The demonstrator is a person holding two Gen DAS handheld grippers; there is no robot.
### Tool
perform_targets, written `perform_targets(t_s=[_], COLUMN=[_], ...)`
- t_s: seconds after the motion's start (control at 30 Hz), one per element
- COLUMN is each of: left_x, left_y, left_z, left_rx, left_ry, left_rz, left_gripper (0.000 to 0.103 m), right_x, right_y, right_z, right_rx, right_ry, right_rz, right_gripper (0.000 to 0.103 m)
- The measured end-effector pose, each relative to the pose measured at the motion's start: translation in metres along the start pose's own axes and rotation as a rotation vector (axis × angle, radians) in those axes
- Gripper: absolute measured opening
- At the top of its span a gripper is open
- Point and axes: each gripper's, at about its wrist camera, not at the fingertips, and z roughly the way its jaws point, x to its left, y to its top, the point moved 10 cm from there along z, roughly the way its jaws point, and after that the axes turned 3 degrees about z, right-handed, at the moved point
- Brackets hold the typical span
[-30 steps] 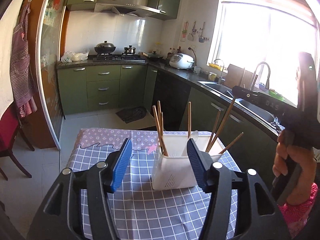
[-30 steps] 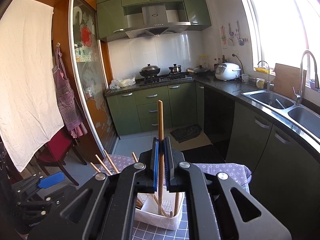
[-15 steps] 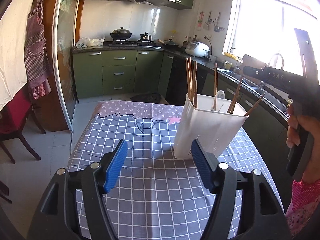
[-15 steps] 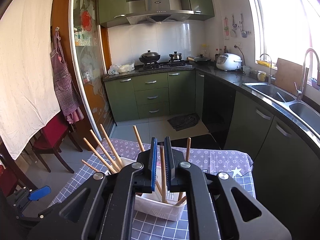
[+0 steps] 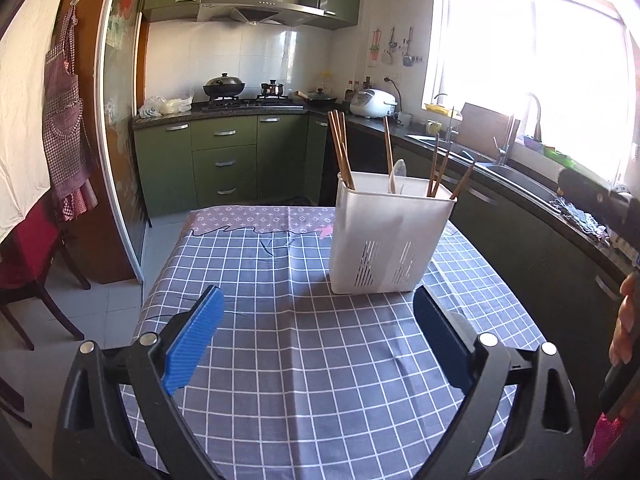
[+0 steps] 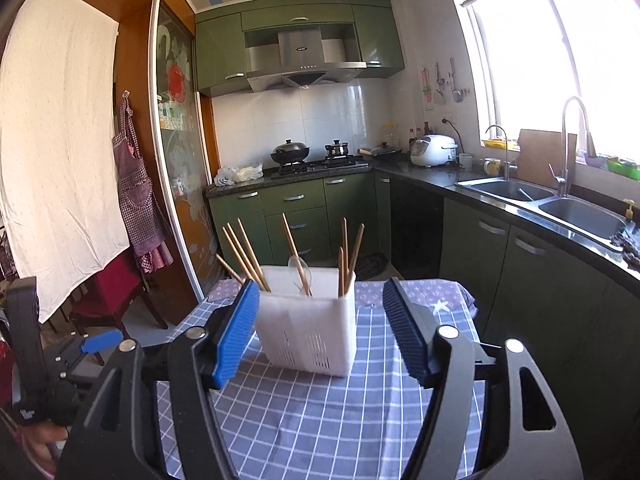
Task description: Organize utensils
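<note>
A white slotted utensil holder [image 5: 390,240] stands upright on the grey checked tablecloth [image 5: 312,360]; it also shows in the right wrist view [image 6: 310,328]. Several wooden chopsticks [image 5: 340,148] and a pale spoon [image 5: 398,176] stand in it, also seen from the right wrist as chopsticks [image 6: 248,254] and a spoon [image 6: 299,270]. My left gripper [image 5: 320,336] is open and empty, low over the cloth in front of the holder. My right gripper [image 6: 320,328] is open and empty, its blue pads [image 6: 236,332] either side of the holder but nearer the camera.
The table [image 6: 452,296] ends at a patterned far hem, with green cabinets [image 5: 224,160], a stove and a sink counter [image 6: 560,208] beyond. A red chair [image 5: 28,248] stands left of the table. The other gripper's body shows at the right edge [image 5: 616,208].
My right gripper opened and let go of the chopstick, which now stands in the holder, and pulled back. My left gripper backed away from the holder and lowered.
</note>
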Motion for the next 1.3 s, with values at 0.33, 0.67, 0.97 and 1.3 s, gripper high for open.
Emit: perform_targets(t_s=[0.33,0.67,0.97,1.3], left_x=[0.002,0.002,0.006,0.006], left_y=[-0.022,-0.026,-0.026,-0.027], left_z=[-0.040,-0.067,-0.091,-0.098], left_rx=[-0.028,-0.058,-0.084,-0.074], left_ry=[0.020,0.030,0.046,0.069], left_rz=[-0.010,-0.005,-0.019,-0.015], left_gripper=[0.096,0.096,0.096,0.096], right_x=[-0.008,0.010,0.029,0.034], right_y=[-0.057,-0.051,-0.052,-0.056], right_z=[-0.068,-0.104,-0.109,-0.111], right_rx=[-0.015,-0.077,-0.058,-0.050], right_ry=[-0.005,-0.060,-0.053,-0.038], right_rz=[0.007,-0.057,-0.102,-0.100], right_gripper=[0.098,0.098,0.098,0.098])
